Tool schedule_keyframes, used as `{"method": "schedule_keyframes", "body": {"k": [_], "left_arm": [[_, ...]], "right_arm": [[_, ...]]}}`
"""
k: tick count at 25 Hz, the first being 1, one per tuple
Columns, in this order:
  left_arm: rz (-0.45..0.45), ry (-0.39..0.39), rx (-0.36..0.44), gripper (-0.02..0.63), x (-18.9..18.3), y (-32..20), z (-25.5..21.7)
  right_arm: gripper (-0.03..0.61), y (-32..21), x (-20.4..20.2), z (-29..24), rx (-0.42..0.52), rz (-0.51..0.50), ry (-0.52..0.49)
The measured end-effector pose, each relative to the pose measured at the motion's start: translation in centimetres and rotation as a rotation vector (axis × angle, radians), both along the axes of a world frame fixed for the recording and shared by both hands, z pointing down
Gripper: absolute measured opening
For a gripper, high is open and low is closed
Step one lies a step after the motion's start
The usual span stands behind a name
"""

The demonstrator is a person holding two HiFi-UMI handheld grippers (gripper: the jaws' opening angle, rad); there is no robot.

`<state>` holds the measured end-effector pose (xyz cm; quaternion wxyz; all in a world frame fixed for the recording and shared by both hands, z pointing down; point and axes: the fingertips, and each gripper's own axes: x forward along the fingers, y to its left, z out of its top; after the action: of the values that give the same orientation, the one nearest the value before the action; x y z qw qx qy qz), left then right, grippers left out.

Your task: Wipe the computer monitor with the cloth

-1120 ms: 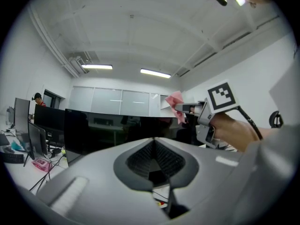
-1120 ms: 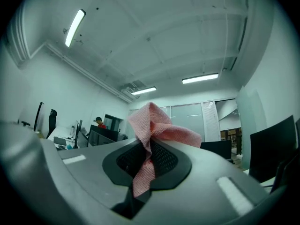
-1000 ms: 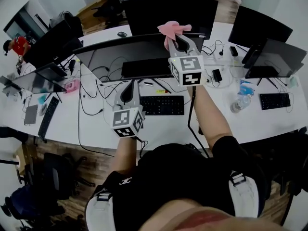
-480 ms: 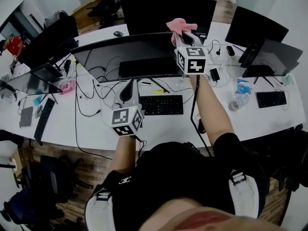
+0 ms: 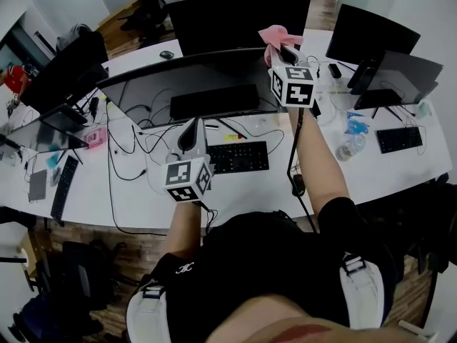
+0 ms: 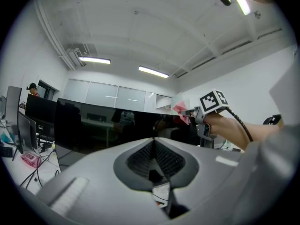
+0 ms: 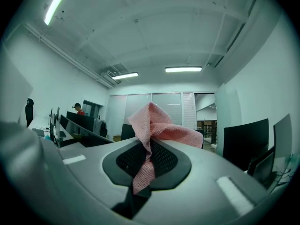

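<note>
A wide curved black monitor (image 5: pixel 203 77) stands on the white desk (image 5: pixel 250 191) in front of me. My right gripper (image 5: pixel 280 50) is raised at the monitor's upper right corner, shut on a pink cloth (image 5: pixel 274 34) that bunches out past its jaws. In the right gripper view the pink cloth (image 7: pixel 152 125) hangs pinched in the right gripper (image 7: pixel 149 150). My left gripper (image 5: pixel 191 138) is low before the monitor's base, jaws together, nothing held. The left gripper view shows the left gripper (image 6: pixel 153 143), the dark monitor screen (image 6: pixel 93 125), and beyond it the pink cloth (image 6: pixel 181 109).
A black keyboard (image 5: pixel 239 156) lies below the monitor among loose cables (image 5: pixel 132 148). More monitors stand behind (image 5: pixel 239 16), left (image 5: pixel 64 59) and right (image 5: pixel 396 66). A water bottle (image 5: pixel 348 147) and a second keyboard (image 5: pixel 394 138) sit at right. A person in red (image 5: pixel 13 78) is far left.
My right gripper has carried the pink cloth to the right along the monitor's top edge, toward its right corner. The left gripper has hardly moved.
</note>
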<state>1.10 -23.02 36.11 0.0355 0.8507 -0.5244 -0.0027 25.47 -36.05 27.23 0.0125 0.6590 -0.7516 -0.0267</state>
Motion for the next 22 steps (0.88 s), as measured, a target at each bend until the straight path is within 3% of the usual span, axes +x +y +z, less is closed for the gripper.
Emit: {"method": "schedule_keyframes", "body": {"k": [9, 22], "left_arm": [[0.031, -0.007, -0.010, 0.054, 1.7, -0.3, 0.3], [0.039, -0.033, -0.034, 0.054, 3.1, -0.4, 1.1]], "right_arm": [[0.020, 0.8, 4.6, 0.1, 0.018, 0.015, -0.036], [0.018, 0.8, 8.1, 2.5, -0.002, -0.033, -0.243]]}}
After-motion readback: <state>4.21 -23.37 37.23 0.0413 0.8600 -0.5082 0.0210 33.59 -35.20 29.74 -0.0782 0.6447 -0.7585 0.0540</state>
